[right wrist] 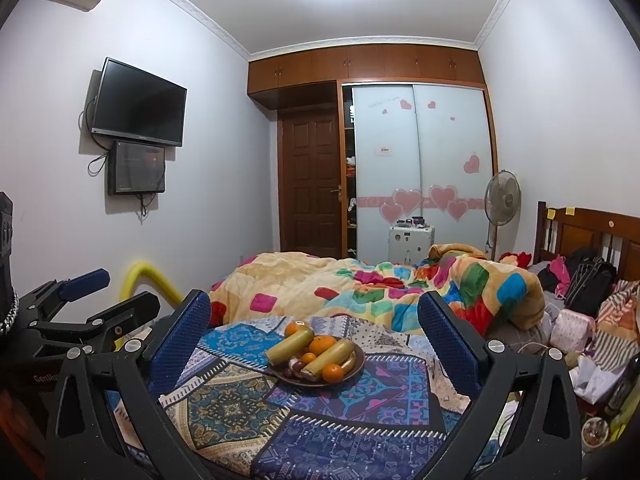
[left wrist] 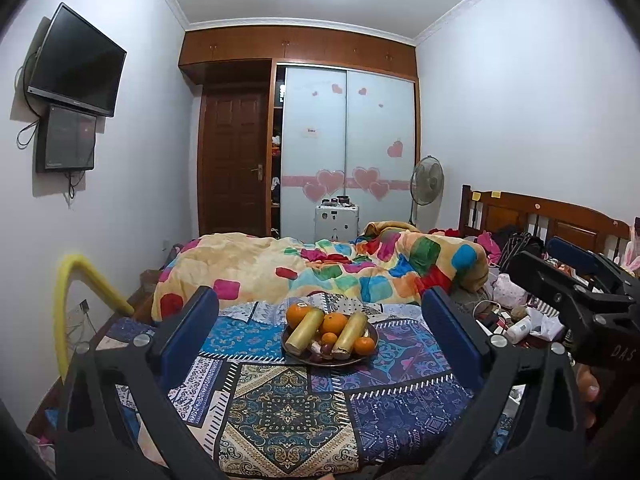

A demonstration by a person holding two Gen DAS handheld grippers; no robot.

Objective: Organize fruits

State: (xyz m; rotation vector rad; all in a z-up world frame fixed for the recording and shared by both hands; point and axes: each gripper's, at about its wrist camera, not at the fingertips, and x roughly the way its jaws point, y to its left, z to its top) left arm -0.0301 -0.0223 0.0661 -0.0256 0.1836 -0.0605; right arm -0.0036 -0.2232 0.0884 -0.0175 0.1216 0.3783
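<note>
Both grippers hover above the patterned bedspread (left wrist: 280, 408), jaws spread wide, nothing between them. Left gripper (left wrist: 320, 320) and right gripper (right wrist: 314, 326) both face the plate (left wrist: 370, 354), which sits straight ahead of each, well apart from the fingertips. In the left view the plate is dead centre; in the right view it is also about centre, so neither hand is clearly nearer.

Plate contents: two long yellow-green fruits, likely bananas (left wrist: 306, 330), lying with long axes running away from the grippers and tilted slightly right at the far end; four oranges (left wrist: 335, 323) of mixed size tucked around them; a few small dark reddish fruits (left wrist: 325, 350) at the near rim, kind unclear. All the fruit seen is on the plate, piled loosely, none on the bedspread.

This fits either fruit gathered onto the plate or fruit waiting to be sorted out of it. A colourful blanket (left wrist: 320, 268) lies bunched just behind the plate.
</note>
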